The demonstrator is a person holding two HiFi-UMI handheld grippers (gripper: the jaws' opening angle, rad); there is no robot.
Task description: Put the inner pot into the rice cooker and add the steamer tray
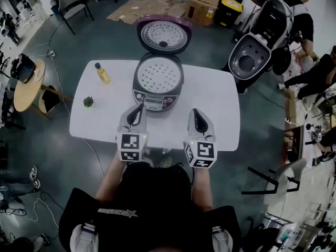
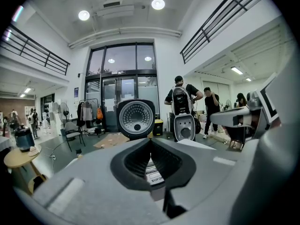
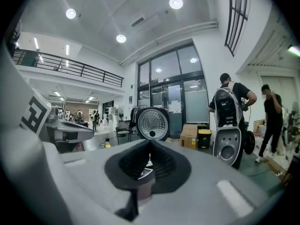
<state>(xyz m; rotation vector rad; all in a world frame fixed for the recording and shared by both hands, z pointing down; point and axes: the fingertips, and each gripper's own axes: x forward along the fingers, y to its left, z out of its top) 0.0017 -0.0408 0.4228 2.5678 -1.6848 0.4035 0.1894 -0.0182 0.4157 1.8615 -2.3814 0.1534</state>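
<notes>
The rice cooker (image 1: 157, 83) stands on the white table (image 1: 220, 104) with its purple-rimmed lid (image 1: 164, 34) raised at the back. A white perforated steamer tray (image 1: 158, 73) lies in its mouth; the inner pot under it is hidden. My left gripper (image 1: 139, 108) is shut and empty, just in front of the cooker's control panel and to its left. My right gripper (image 1: 195, 112) is shut and empty to the cooker's right front. In the left gripper view the gripper (image 2: 151, 142) points at the lid (image 2: 136, 118). In the right gripper view the gripper (image 3: 150, 144) also faces the lid (image 3: 152, 123).
A yellow bottle (image 1: 102, 73) and a small green plant (image 1: 88, 102) stand on the table's left part. A round wooden table (image 1: 26, 85) is at the left. People stand by a second open cooker (image 1: 251, 56) at the right. Cardboard boxes (image 1: 205, 1) lie behind.
</notes>
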